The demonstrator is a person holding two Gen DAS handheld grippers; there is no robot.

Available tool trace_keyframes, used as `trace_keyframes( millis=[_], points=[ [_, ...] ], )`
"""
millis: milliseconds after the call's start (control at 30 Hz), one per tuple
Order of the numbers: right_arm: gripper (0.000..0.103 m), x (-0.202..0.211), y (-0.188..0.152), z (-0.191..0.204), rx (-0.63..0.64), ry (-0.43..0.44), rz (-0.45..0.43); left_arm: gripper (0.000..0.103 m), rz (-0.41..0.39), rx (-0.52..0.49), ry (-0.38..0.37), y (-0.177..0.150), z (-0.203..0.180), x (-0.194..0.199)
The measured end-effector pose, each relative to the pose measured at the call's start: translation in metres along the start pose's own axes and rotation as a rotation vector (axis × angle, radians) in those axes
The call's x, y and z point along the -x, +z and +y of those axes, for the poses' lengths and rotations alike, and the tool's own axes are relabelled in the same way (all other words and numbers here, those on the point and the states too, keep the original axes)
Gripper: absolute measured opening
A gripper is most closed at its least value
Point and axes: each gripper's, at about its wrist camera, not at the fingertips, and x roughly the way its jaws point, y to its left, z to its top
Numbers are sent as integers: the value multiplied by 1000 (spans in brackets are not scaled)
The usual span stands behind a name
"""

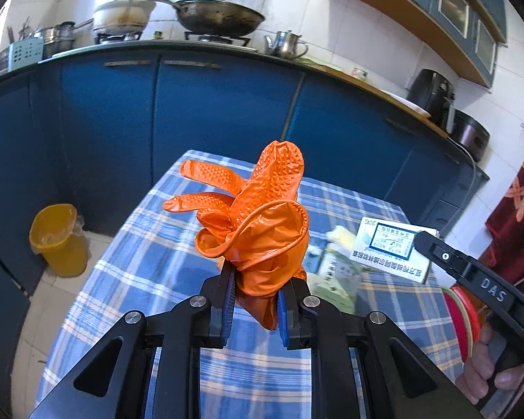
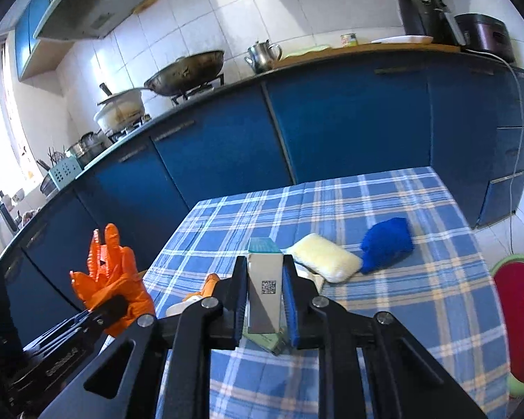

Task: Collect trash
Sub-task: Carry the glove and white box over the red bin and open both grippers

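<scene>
The left gripper [image 1: 255,300] has its jaws clenched on a crumpled orange glove [image 1: 262,216], held above the near part of the table [image 1: 139,262]; thin and floppy, it looks best pinched at the bunched cuff, as here. The right gripper [image 2: 263,300] grasps a small carton [image 2: 264,289] by its flat sides: light, stiff, probably easily crushed. The yellow bin [image 1: 57,237] stands on the floor, left.
</scene>
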Motion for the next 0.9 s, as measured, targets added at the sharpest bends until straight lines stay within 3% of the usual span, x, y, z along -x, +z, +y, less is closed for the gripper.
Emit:
trace_keyframes(
  millis=[467, 900],
  points=[
    [21, 85, -7, -51, -78, -87, -105, 20, 30, -100, -138, -6, -70, 6],
    [21, 136, -15, -102, -152, -181, -169, 20, 64, -193, -250, -12, -137, 4]
  ],
)
